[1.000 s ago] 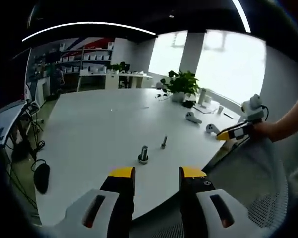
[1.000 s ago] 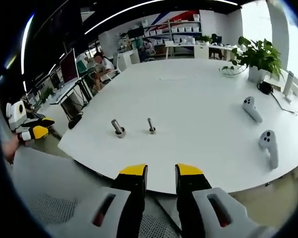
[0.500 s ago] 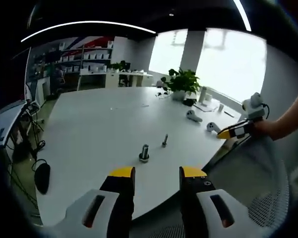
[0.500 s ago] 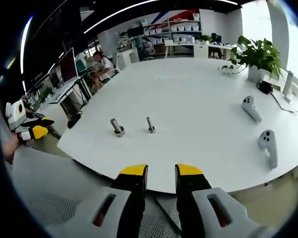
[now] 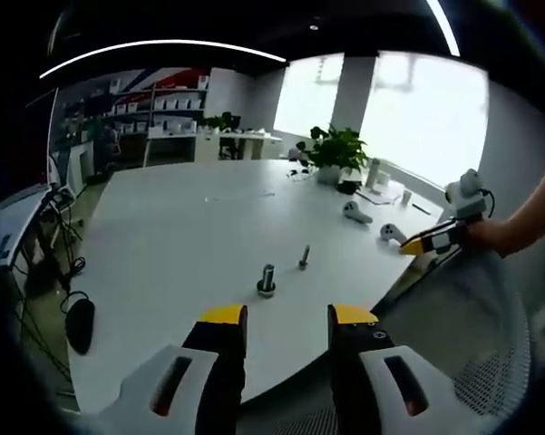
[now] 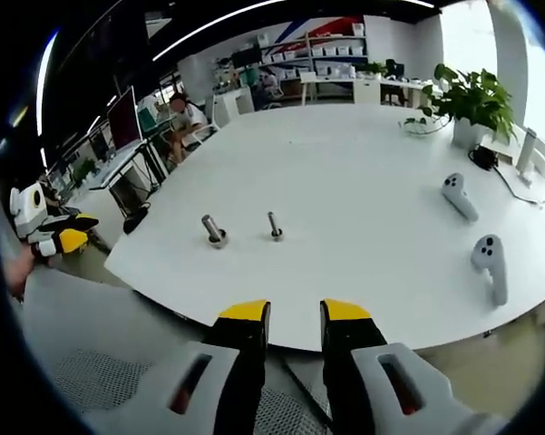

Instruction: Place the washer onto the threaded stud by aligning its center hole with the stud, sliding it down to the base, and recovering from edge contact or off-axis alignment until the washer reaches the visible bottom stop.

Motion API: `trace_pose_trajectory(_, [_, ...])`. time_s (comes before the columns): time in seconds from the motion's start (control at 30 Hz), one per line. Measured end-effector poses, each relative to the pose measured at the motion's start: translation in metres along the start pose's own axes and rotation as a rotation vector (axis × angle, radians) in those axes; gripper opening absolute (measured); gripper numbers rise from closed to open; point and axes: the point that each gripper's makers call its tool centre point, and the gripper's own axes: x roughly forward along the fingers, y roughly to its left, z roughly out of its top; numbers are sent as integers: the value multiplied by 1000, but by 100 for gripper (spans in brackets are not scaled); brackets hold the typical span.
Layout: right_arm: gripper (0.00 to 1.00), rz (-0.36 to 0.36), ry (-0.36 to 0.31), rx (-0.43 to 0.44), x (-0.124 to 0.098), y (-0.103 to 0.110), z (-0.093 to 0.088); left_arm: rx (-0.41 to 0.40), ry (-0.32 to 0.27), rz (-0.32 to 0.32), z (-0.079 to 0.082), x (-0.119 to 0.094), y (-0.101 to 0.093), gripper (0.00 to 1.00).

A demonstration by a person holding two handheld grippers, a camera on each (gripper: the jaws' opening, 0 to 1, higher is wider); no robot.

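While both views barely shift, stud untouched, table unchanged

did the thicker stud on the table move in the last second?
No. The thicker stud keeps its spacing from the thin stud and table edge; the slight shift is camera motion.

Left gripper, right gripper: both agape, empty.

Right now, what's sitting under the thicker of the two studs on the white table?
The thicker stud stands on a wider round base, with the bare white table around it. Whether that base is a washer is too small to tell. The thinner stud stands beside it.
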Motion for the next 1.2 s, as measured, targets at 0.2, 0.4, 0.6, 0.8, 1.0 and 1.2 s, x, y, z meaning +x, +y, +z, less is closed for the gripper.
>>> trace_pose_trajectory(0.2, [24, -7, 33, -10, 2, -3, -4, 0, 6, 3, -1, 0, 0, 34])
trace_pose_trajectory(0.4, [25, -23, 41, -1, -2, -3, -3, -13, -5, 21, 0, -2, 5, 34])
trace_pose_trajectory(0.6, [25, -28, 57, -2, -2, 3, -7, -3, -4, 16, 0, -2, 3, 34])
trace_pose_trajectory(0.8, [25, -27, 40, 2, -4, 4, -5, -3, -4, 11, 1, -2, 2, 33])
trace_pose_trajectory(1.0, [25, -22, 13, 11, -2, 3, 0, 7, 5, 0, 0, 1, -1, 32])
trace_pose_trajectory(1.2, [25, -21, -26, 29, -2, -1, 5, -4, 8, -6, -1, 1, 0, 33])
